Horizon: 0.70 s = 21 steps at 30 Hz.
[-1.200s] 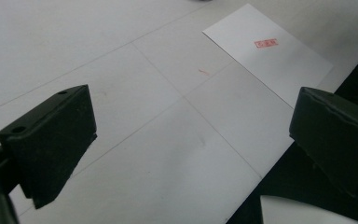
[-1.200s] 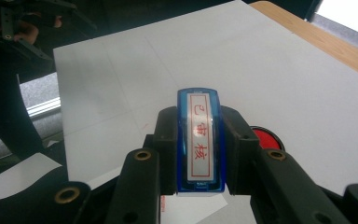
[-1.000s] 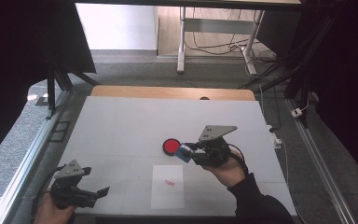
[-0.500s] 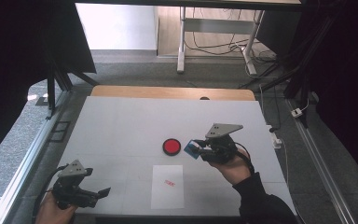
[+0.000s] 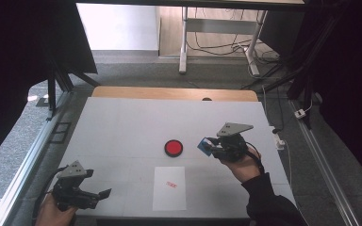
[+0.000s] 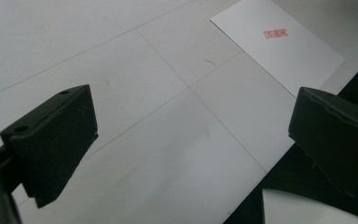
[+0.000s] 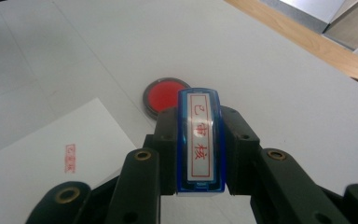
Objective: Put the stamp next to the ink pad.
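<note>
High view | right hand-held gripper (image 5: pixel 207 146) clamps blue stamp (image 7: pixel 200 140) | left hand-held gripper (image 5: pixel 104 193) gapes wide

We record a blue stamp (image 7: pixel 200 140) with a white label bearing red characters in a red border. The ink pad (image 5: pixel 173 147) is red with a dark rim. The white paper sheet (image 5: pixel 169 188) carries a small red imprint (image 5: pixel 171 184). The table (image 5: pixel 122 127) is white, crossed by faint thin lines.
</note>
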Each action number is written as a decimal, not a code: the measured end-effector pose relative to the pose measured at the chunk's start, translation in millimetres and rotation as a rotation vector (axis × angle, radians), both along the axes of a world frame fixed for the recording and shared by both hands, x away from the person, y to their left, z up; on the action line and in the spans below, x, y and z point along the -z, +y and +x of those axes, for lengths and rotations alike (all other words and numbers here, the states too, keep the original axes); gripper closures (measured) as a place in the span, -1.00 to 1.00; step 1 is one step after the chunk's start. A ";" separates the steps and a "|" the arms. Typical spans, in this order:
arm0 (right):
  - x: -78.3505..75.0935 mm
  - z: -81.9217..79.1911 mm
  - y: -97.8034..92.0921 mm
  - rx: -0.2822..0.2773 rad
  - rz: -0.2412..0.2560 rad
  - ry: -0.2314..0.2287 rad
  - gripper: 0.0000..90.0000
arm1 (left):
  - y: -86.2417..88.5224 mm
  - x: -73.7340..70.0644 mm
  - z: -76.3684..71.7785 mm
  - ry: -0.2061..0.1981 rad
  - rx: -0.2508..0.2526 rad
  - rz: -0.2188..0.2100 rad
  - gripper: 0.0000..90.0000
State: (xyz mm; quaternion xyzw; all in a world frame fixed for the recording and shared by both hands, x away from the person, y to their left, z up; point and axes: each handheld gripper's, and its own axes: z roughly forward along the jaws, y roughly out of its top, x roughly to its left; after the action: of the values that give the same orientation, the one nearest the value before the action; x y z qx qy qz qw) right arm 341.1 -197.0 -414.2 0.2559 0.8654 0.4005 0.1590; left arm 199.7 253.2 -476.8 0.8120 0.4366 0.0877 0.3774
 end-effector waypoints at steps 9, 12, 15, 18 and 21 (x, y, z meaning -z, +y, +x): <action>10.8 12.0 -19.5 0.069 -0.037 0.011 0.55 | 0.4 -0.1 -0.2 -0.001 0.004 -0.002 -0.96; 13.6 15.5 -25.7 0.099 -0.033 0.021 0.55 | 0.2 -0.1 -0.2 -0.002 0.007 0.000 -0.96; 16.9 19.3 -31.7 0.121 -0.040 0.030 0.55 | 0.1 -0.1 -0.2 -0.001 0.010 0.000 -0.95; 20.6 22.4 -36.2 0.140 -0.037 0.043 0.55 | -0.1 0.0 -0.1 -0.001 0.010 0.002 -0.95; 25.1 24.6 -37.6 0.151 -0.033 0.056 0.55 | -0.2 0.0 0.0 -0.001 0.010 0.003 -0.94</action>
State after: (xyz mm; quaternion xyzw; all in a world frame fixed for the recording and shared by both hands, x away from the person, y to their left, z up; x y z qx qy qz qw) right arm 365.8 -234.7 -439.3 0.3287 0.8542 0.3659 0.1687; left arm 199.7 253.0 -476.8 0.8145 0.4324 0.0868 0.3769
